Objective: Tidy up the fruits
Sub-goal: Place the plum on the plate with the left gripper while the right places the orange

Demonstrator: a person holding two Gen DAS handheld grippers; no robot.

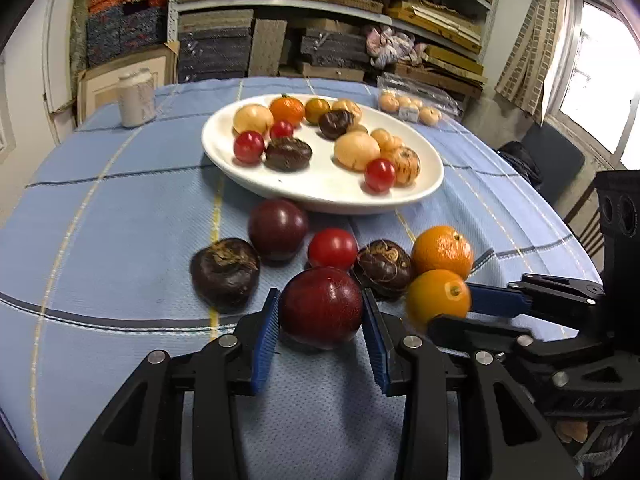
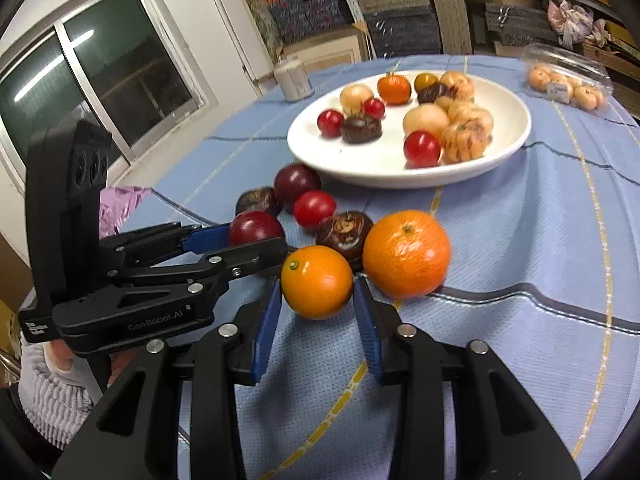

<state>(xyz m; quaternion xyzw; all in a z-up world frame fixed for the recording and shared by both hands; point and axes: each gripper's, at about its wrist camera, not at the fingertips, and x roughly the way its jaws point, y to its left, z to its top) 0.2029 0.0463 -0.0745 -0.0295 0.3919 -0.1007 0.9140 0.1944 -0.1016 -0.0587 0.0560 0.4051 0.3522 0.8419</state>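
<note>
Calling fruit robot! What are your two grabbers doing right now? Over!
Left gripper shut on dark red plum. Right gripper shut on small orange. White plate ahead, already holds fruit. Loose fruit between grippers and plate.

Both grippers are matte black plastic frames with silver round screws at the joints and ribbed blue pads lining the fingers. White "GenRobot.AI" lettering marks the left gripper body. The person's left hand wears a ribbed lilac-grey knit sleeve.
</note>
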